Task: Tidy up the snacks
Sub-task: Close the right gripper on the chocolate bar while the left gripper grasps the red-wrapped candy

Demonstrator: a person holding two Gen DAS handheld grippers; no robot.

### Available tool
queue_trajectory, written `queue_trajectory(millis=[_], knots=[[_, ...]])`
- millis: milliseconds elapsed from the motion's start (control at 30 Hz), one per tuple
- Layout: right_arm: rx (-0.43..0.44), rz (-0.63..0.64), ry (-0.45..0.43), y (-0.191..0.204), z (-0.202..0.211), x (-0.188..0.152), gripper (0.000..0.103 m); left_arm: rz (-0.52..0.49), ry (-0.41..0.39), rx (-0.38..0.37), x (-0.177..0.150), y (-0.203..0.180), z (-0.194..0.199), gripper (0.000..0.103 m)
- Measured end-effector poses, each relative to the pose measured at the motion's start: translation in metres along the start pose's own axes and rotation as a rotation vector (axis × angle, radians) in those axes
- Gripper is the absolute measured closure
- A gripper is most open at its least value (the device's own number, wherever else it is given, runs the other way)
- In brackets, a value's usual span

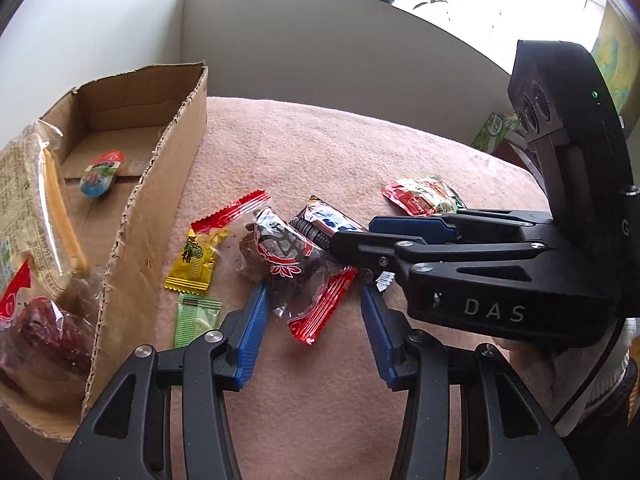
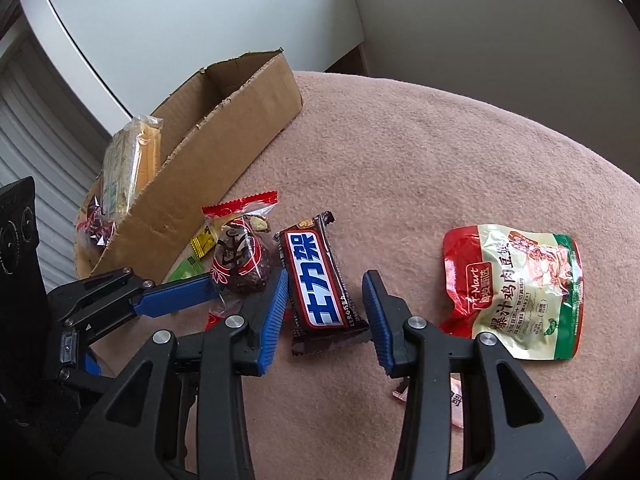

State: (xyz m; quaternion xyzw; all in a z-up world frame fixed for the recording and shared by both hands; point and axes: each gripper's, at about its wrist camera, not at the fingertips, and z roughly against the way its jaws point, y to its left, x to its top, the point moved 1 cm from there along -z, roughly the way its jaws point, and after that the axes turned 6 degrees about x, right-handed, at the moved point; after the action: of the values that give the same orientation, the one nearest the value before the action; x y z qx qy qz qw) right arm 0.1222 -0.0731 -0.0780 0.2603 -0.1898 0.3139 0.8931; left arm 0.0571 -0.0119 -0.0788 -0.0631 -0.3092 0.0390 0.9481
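Left claw (image 1: 312, 300): nearest the lens; wide open, holding nothing, blue pads either side of the clear-wrapped date candy (image 1: 280, 256).
Right claw (image 2: 326, 300): also wide open and empty, straddling the chocolate bar (image 2: 318, 280); left pad just beside the bar's edge, right pad a little clear of it.
Date candy: lies on the pink cloth of the table (image 1: 340, 152), red crimped end toward the left claw, touching the chocolate bar's near end.
Other loose snacks: yellow sachet (image 1: 194, 262) and green sachet (image 1: 196, 316) beside the box wall; red-and-green pouch (image 2: 516, 292) well apart to the right.
Cardboard box (image 1: 160, 208): left of the pile; already holds a wrapped cake (image 1: 36, 208), a jelly cup (image 1: 100, 176) and a red-wrapped sweet (image 1: 44, 336).
Step in hand (judgement): each claw lining up a pick.
Technique: the claws crowd each other here, so close one at a time. Grip the candy by its bulky middle, not the slippery film tail. Centre the bar between the pads before closing, then lift straight up to clear the box's torn rim.
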Motion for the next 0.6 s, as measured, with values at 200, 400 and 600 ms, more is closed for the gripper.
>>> queue_trajectory(millis=[200, 400, 600], knots=[[-0.052, -0.032, -0.014, -0.001, -0.005, 0.006, 0.066, 0.008, 0.011, 0.003, 0.007, 0.0, -0.012, 0.057], [-0.049, -0.094, -0.036, -0.02, -0.002, 0.009, 0.069, 0.019, 0.008, 0.003, 0.021, -0.001, -0.021, 0.057], [-0.114, -0.135, -0.054, -0.041, 0.009, 0.008, 0.07, 0.068, 0.006, -0.012, 0.031, 0.004, -0.027, 0.057]])
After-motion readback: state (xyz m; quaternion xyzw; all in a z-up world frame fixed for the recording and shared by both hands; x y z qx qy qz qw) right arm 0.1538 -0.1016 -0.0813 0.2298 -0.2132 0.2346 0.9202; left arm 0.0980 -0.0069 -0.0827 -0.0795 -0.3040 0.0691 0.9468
